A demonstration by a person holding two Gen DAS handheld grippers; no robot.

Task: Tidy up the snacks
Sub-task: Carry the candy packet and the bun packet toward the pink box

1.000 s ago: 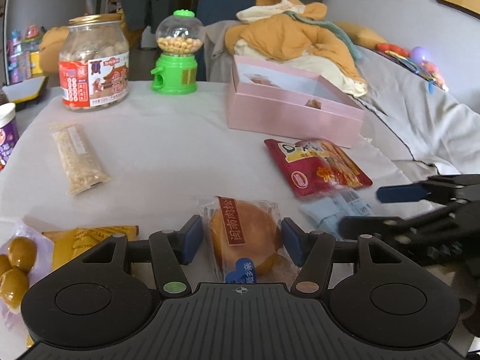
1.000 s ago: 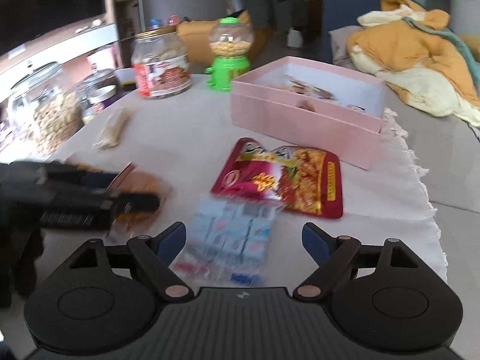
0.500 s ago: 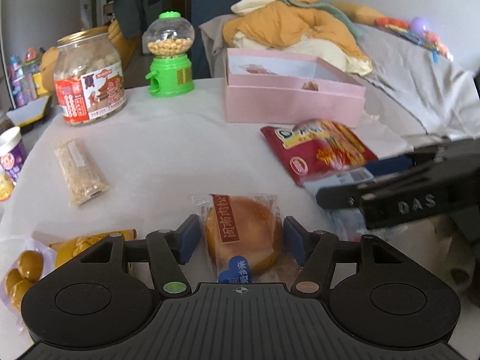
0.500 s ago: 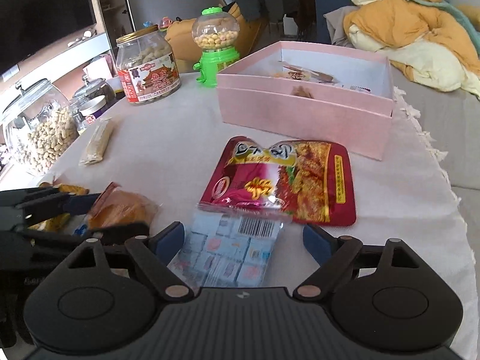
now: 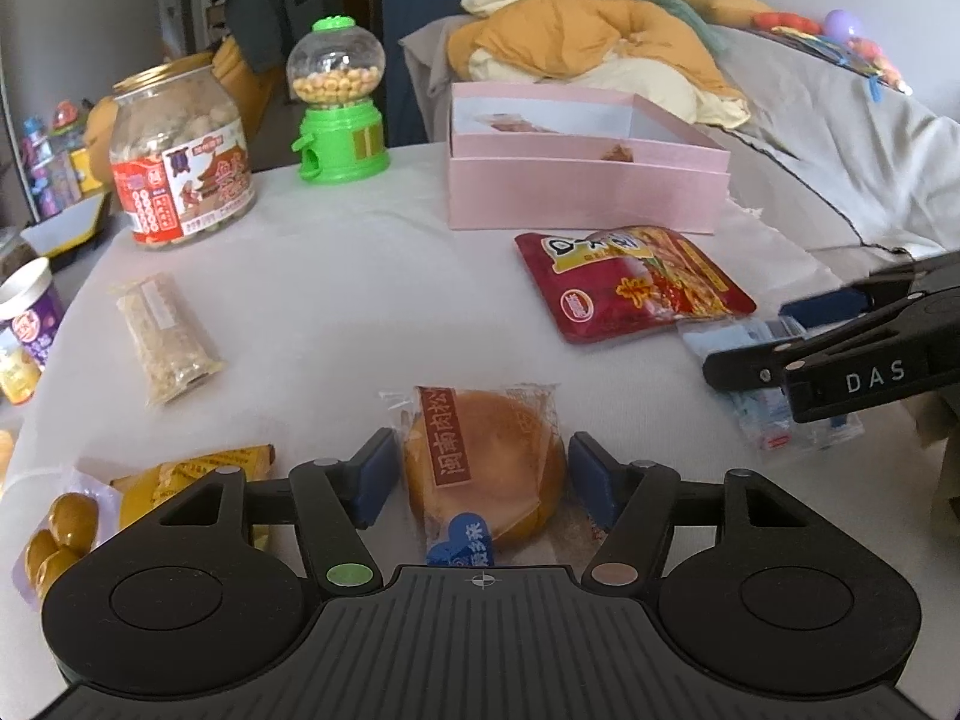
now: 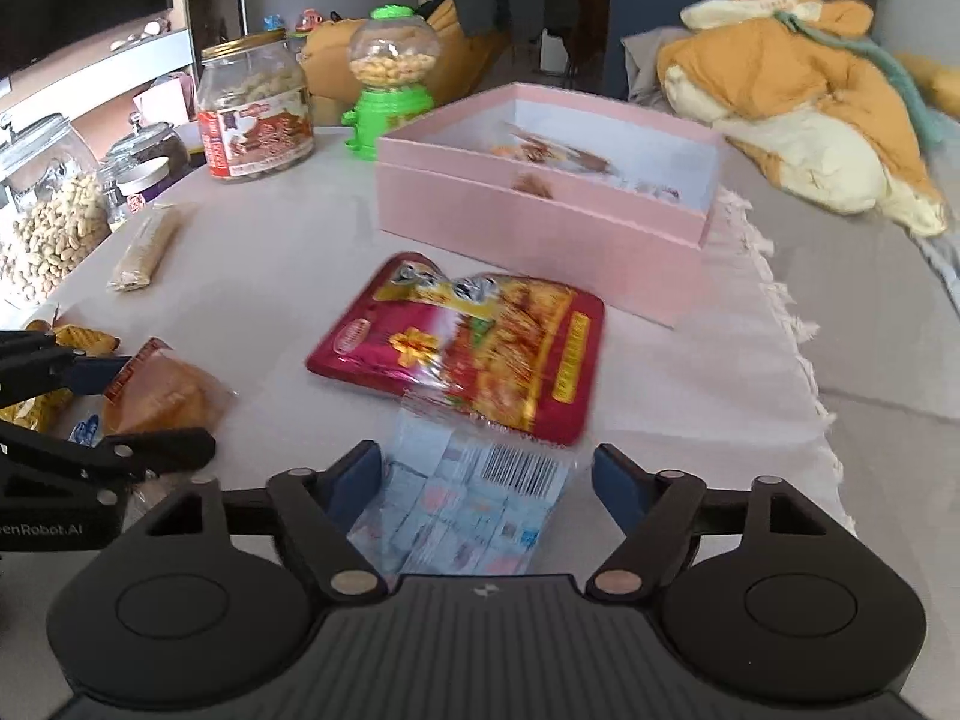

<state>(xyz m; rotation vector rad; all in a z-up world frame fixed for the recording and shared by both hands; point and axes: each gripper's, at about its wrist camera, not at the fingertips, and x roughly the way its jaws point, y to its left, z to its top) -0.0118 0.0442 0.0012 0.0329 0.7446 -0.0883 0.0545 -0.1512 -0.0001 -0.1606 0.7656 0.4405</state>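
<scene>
While my left gripper [image 5: 483,474] opens around the bun [image 5: 485,468] and my right gripper [image 6: 487,480], pressing nothing, closes over the clear pack [image 6: 462,516] tucked under the red bag [image 6: 468,348], I fear dragging that bag along.

Black hand-held gripper [image 5: 483,477], blue pads [image 5: 375,477], white "DAS" lettering.

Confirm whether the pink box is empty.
No. The pink box already holds a few wrapped snacks against its white inside.
</scene>
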